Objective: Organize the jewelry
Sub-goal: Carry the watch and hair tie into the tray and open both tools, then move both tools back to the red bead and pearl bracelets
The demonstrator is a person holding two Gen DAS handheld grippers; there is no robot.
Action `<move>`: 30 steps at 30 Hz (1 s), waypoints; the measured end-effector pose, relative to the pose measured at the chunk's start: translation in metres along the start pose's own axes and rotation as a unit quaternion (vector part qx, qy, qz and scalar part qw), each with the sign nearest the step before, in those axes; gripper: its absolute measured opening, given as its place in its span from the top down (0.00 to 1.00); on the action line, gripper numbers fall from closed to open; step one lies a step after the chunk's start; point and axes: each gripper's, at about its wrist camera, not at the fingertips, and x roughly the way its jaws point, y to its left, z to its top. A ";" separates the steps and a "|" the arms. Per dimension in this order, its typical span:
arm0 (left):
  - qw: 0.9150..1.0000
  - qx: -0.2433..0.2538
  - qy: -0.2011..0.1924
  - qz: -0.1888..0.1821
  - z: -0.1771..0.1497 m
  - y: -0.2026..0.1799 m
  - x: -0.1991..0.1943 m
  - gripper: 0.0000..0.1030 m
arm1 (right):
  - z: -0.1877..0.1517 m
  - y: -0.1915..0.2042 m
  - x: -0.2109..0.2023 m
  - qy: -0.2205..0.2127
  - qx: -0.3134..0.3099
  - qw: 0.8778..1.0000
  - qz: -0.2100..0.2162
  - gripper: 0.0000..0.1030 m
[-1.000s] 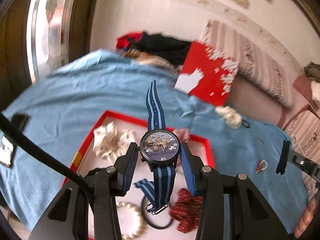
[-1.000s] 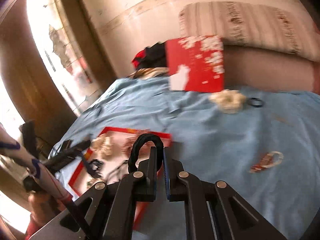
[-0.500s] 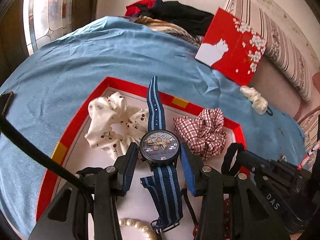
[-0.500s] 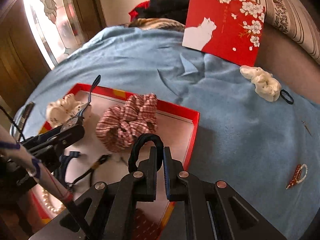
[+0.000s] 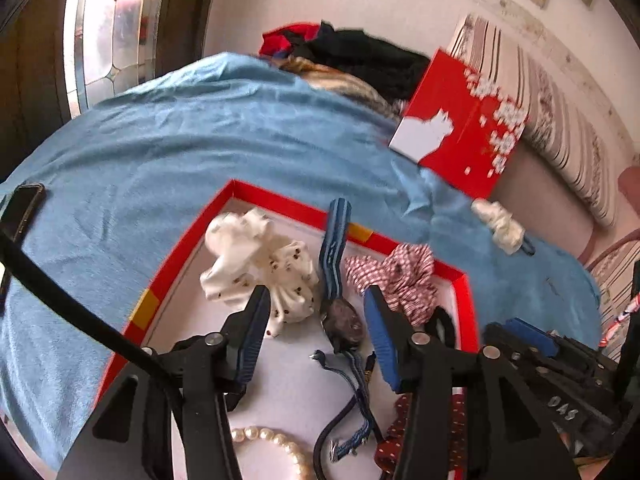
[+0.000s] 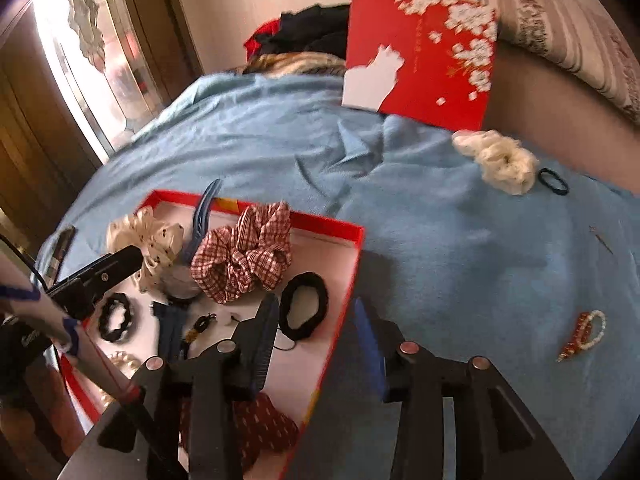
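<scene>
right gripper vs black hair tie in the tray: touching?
Apart. Right wrist view: the right gripper, its jaws just opened, has white tray floor showing between its left finger and the black hair tie lying flat.

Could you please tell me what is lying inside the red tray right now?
In the red tray: a checked scrunchie, a white dotted scrunchie, a blue-strapped watch, two black hair ties, pearls and dark red fabric. The grippers hide its near part.
</scene>
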 end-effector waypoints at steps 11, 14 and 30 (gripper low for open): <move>0.996 0.010 -0.032 -0.085 -0.020 -0.037 -0.044 0.49 | -0.056 -0.141 -0.088 -0.021 0.071 0.993 -0.089 0.51; 0.992 0.036 -0.030 -0.116 -0.031 -0.066 -0.048 0.49 | -0.080 -0.200 -0.099 -0.013 0.137 0.983 -0.124 0.51; 0.973 0.185 0.040 -0.134 -0.086 -0.178 -0.008 0.48 | -0.067 -0.293 -0.027 0.003 0.254 0.959 -0.129 0.51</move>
